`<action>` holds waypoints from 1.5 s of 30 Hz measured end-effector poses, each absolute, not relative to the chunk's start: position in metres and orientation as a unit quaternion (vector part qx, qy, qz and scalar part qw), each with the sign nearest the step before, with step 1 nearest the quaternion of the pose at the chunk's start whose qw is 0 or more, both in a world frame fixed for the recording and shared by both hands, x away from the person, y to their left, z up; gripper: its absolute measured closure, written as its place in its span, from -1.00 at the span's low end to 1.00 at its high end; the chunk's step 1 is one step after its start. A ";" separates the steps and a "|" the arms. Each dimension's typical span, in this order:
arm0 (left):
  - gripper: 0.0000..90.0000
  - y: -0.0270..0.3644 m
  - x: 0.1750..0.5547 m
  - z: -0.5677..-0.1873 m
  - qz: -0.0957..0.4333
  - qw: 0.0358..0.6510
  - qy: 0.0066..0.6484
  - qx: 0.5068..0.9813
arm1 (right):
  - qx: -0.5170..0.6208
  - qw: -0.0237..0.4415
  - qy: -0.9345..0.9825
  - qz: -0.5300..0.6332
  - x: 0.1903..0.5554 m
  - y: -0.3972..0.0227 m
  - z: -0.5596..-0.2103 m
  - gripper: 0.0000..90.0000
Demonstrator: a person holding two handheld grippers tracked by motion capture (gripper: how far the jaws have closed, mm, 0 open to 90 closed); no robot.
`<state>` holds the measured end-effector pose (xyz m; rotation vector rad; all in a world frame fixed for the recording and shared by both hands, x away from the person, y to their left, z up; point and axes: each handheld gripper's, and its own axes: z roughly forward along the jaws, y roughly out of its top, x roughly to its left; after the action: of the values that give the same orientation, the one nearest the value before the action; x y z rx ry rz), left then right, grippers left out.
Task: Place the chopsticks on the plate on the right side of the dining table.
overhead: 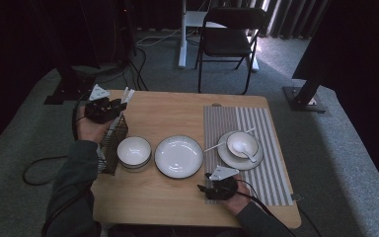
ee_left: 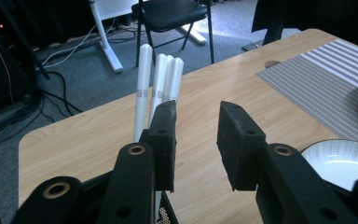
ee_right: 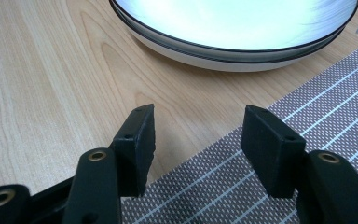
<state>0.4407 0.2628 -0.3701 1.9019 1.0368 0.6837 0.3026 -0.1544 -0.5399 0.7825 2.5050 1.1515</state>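
Note:
Several white chopsticks stand upright in a black wire basket at the table's left edge. My left gripper hovers over the basket's far end, jaws open with nothing between them; the chopsticks rise just behind its left jaw. My right gripper rests low near the front edge, open and empty, over the border of the striped placemat. Just ahead of it lies a white plate.
A white bowl sits between basket and plate. On the placemat stands a saucer with a small bowl and a spoon. A folding chair stands beyond the table. Cables trail on the floor at left.

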 end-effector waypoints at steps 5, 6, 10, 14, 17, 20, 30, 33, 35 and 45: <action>0.55 0.263 0.446 -0.373 0.271 0.416 0.418 0.760 | 0.270 0.138 0.866 0.399 0.303 -0.155 -0.540 -0.02; 0.57 0.263 0.446 -0.373 0.271 0.414 0.419 0.761 | 0.270 0.138 0.866 0.398 0.303 -0.155 -0.540 -0.02; 0.57 0.261 0.450 -0.378 0.269 0.405 0.420 0.767 | 0.270 0.138 0.866 0.398 0.303 -0.155 -0.540 -0.02; 0.59 0.260 0.454 -0.382 0.266 0.399 0.425 0.768 | 0.270 0.138 0.866 0.398 0.303 -0.155 -0.540 -0.02; 0.59 0.259 0.456 -0.384 0.268 0.392 0.428 0.769 | 0.270 0.137 0.866 0.398 0.303 -0.155 -0.540 -0.02; 0.59 0.257 0.457 -0.383 0.271 0.387 0.426 0.771 | 0.269 0.138 0.866 0.398 0.303 -0.155 -0.540 -0.02; 0.64 0.251 0.465 -0.384 0.280 0.367 0.427 0.777 | 0.270 0.137 0.866 0.399 0.303 -0.155 -0.540 -0.02; 0.65 0.248 0.466 -0.384 0.283 0.360 0.426 0.780 | 0.270 0.137 0.866 0.399 0.303 -0.155 -0.540 -0.02; 0.66 0.246 0.468 -0.384 0.285 0.357 0.426 0.781 | 0.270 0.137 0.866 0.399 0.303 -0.155 -0.540 -0.02; 0.70 0.242 0.472 -0.387 0.298 0.334 0.422 0.789 | 0.269 0.137 0.866 0.400 0.303 -0.155 -0.540 -0.03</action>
<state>0.4720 0.2415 -0.3866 2.0585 1.1009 0.7782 0.3027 -0.1548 -0.5396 0.7789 2.5048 1.1561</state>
